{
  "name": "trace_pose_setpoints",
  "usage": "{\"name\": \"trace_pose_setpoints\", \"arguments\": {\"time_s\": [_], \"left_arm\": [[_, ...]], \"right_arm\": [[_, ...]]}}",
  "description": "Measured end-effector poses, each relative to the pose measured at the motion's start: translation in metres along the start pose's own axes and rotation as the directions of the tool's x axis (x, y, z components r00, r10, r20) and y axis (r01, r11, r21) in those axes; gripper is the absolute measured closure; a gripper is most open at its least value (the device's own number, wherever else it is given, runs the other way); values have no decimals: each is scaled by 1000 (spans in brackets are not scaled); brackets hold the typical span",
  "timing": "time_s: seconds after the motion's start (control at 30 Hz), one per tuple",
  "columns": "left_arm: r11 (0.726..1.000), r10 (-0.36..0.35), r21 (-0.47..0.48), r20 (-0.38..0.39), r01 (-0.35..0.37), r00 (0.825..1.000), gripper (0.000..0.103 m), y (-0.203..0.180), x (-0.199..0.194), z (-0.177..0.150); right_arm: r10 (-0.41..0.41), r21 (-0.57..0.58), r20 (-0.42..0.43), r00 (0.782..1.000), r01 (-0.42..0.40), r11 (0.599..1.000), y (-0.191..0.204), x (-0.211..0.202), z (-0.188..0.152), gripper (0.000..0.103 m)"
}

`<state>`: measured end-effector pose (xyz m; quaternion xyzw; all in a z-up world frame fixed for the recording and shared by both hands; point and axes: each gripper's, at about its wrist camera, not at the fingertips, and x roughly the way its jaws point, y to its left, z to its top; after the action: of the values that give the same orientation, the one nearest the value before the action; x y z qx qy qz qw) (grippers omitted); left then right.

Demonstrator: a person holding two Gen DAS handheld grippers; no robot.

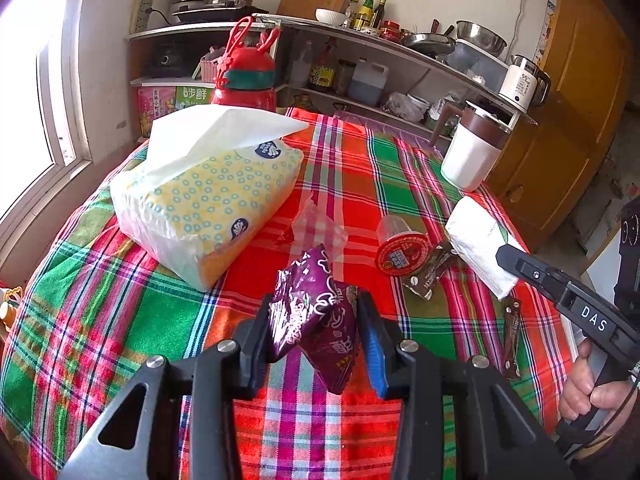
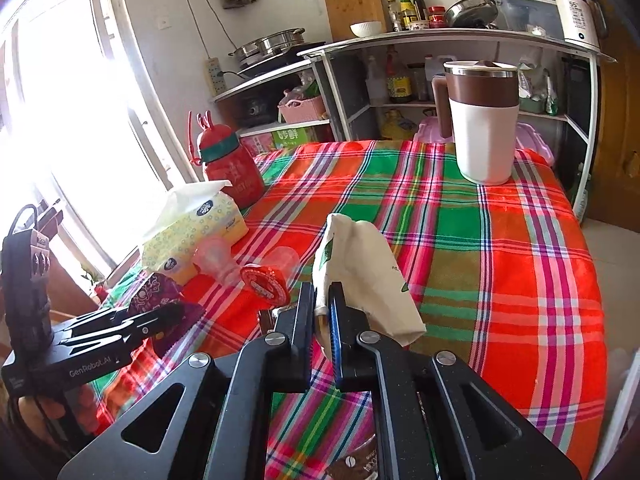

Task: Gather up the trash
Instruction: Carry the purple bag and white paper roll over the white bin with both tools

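My left gripper (image 1: 316, 312) is shut on a purple snack wrapper (image 1: 316, 320), held above the plaid tablecloth (image 1: 360, 168); it also shows in the right wrist view (image 2: 160, 300). My right gripper (image 2: 322, 300) is shut on a white paper packet (image 2: 368, 280), lifted over the table; the packet also shows in the left wrist view (image 1: 480, 248). On the cloth lie a clear cup with a red lid (image 1: 402, 250), a crumpled clear wrapper (image 1: 316, 228), a brown coffee sachet (image 1: 430, 274) and another brown sachet (image 1: 511, 336).
A yellow tissue pack (image 1: 208, 196) lies at the left, a red bottle (image 1: 244, 76) behind it. A white and brown jug (image 2: 482, 120) stands at the far right of the table. Kitchen shelves (image 2: 440, 40) stand behind.
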<state>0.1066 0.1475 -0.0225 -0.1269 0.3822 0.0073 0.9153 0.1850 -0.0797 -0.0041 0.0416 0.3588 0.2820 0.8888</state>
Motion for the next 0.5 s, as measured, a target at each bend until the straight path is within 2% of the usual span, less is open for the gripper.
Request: {"name": "trace_pose_setpoints", "arguments": {"time_s": [0.5], "left_arm": [[992, -69, 110, 30, 65, 997, 62, -61, -26, -4]], "right_arm": [[-23, 63, 75, 997, 19, 998, -19, -56, -11, 96]]}}
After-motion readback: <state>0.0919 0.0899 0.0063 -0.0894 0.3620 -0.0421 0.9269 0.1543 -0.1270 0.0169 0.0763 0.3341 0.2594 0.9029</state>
